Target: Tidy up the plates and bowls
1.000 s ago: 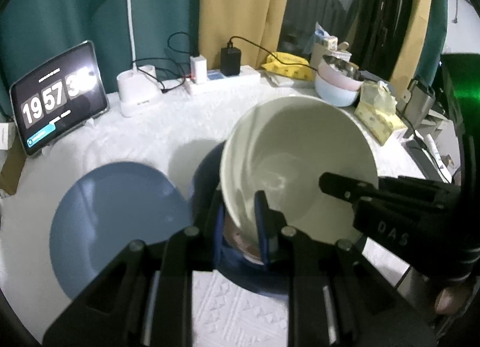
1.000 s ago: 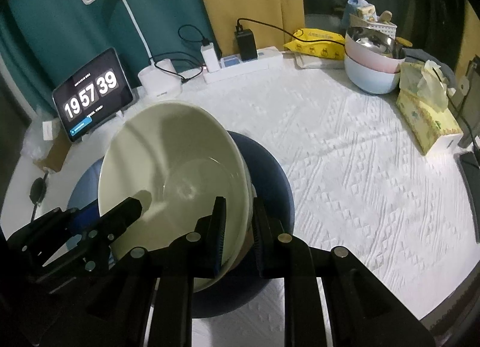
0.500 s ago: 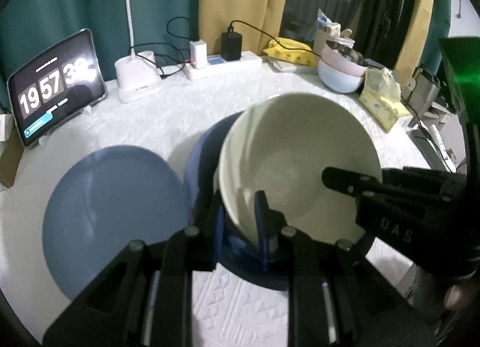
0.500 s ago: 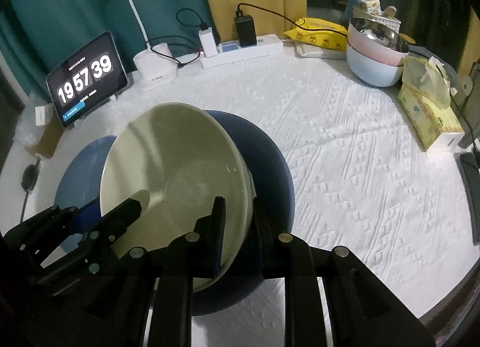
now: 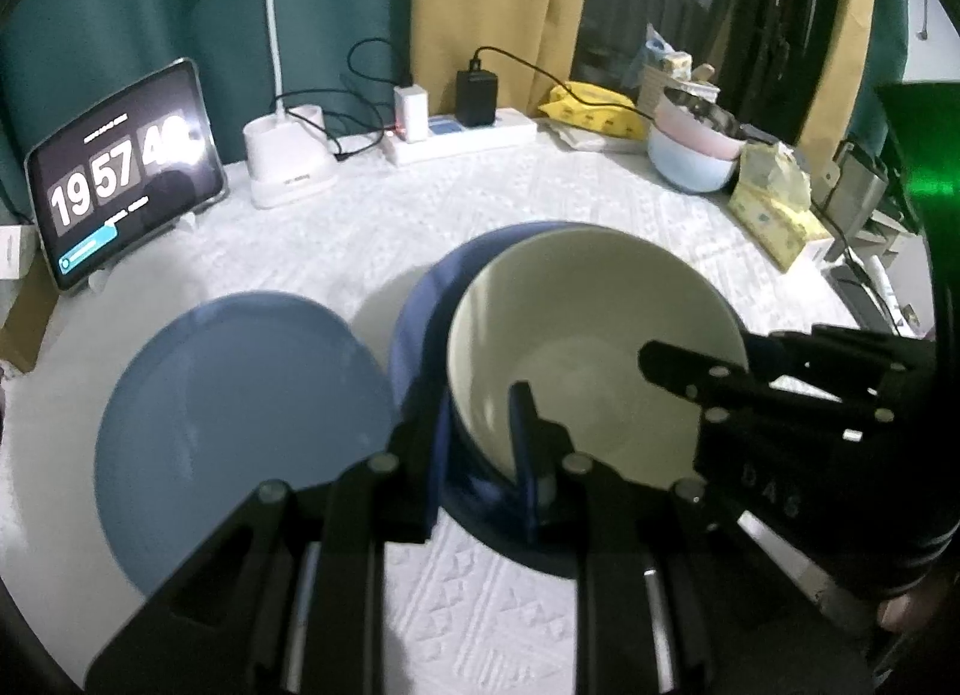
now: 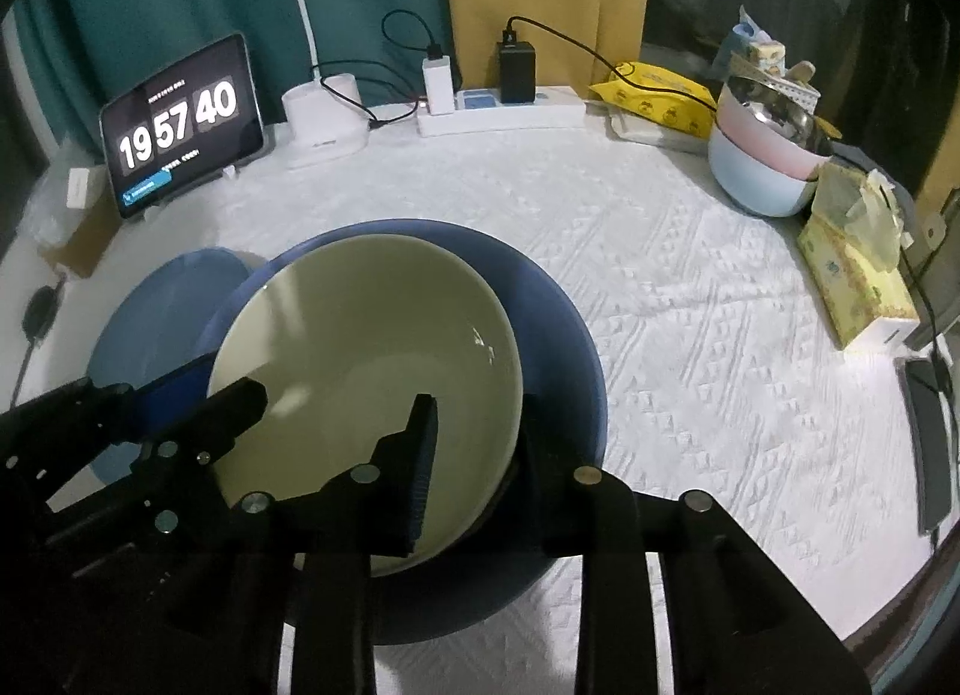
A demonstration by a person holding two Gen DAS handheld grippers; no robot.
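The cream bowl sits nested, slightly tilted, in the dark blue bowl near the table's front edge. The right gripper straddles its rim, jaws opening and already off the wall. The left gripper stays clamped on the opposite rim — so one side alone holds it. A pull there could tip or drag both bowls, knocking the light blue plate just beside them.
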